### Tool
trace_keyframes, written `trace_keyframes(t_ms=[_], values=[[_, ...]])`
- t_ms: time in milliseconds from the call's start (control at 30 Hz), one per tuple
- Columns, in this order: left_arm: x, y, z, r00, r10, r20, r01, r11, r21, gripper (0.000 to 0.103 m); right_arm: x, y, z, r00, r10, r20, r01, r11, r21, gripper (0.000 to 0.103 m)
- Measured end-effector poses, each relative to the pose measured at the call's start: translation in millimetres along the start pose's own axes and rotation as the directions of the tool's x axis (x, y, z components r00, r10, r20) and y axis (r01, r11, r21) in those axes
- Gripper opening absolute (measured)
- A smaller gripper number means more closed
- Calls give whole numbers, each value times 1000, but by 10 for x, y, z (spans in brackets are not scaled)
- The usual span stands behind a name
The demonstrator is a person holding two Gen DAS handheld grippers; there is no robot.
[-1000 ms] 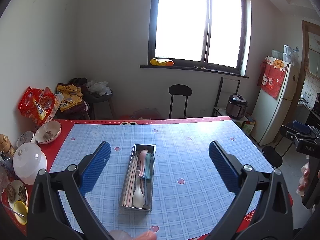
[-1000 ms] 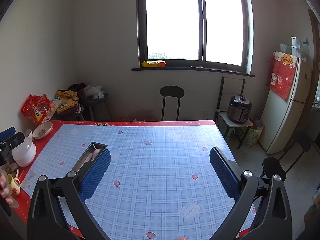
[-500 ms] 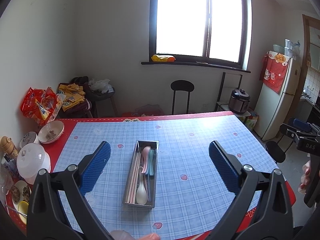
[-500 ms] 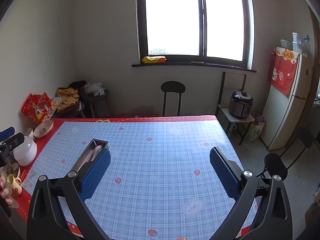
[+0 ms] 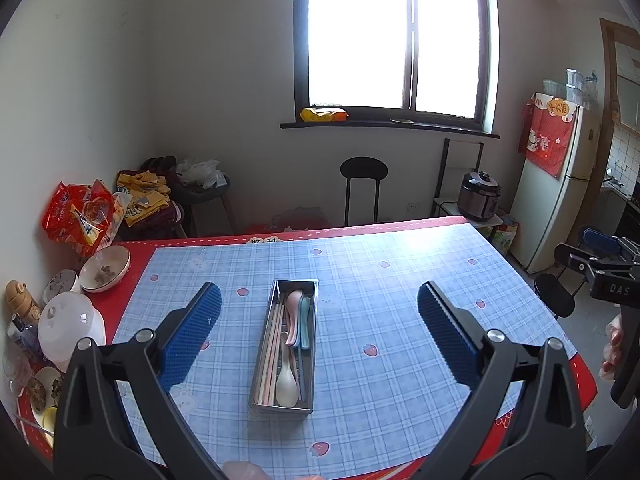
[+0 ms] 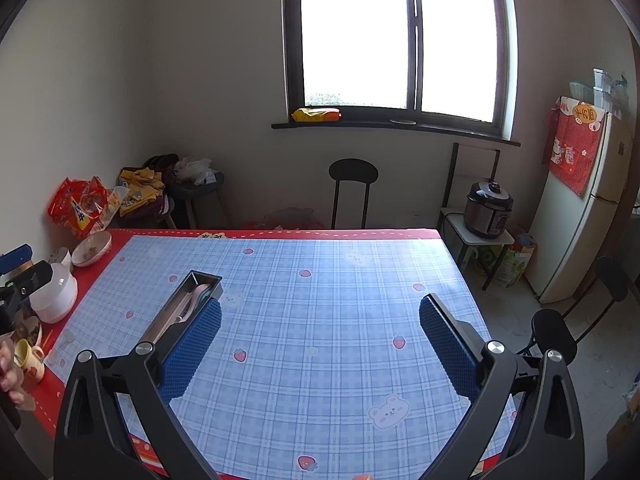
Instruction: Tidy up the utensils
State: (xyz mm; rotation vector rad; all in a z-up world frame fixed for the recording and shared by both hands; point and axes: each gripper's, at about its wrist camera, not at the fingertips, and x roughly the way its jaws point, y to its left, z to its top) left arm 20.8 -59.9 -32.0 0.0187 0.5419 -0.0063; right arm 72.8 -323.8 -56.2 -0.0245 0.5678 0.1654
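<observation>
Shiny brushed-metal tray, smooth matt plastic spoons, glossy wipe-clean checked covering on the surface, ribbed blue rubbery pads on the matt black fingers, glossy ceramic bowl.

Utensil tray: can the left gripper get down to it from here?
Probably yes. The left gripper is open and lined up over the utensil tray, with only bare tablecloth around it and nothing between.

"DAS" on the right tool; possibly Chinese characters on the fridge cloth, unreadable.

Utensil tray mid-table; bowls crowd left edge; rest open.
</observation>
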Motion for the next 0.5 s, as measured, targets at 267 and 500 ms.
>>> trace_keyframes(t_ms=[267, 500], values=[[-13, -27, 5, 1000, 16, 2, -16, 1000, 23, 97, 8, 66, -9, 1000, 17, -4, -17, 1000, -26, 97], [-17, -43, -2, 999, 32, 2, -32, 999, 34, 97, 24, 90, -24, 1000, 26, -12, -26, 998, -48, 97]])
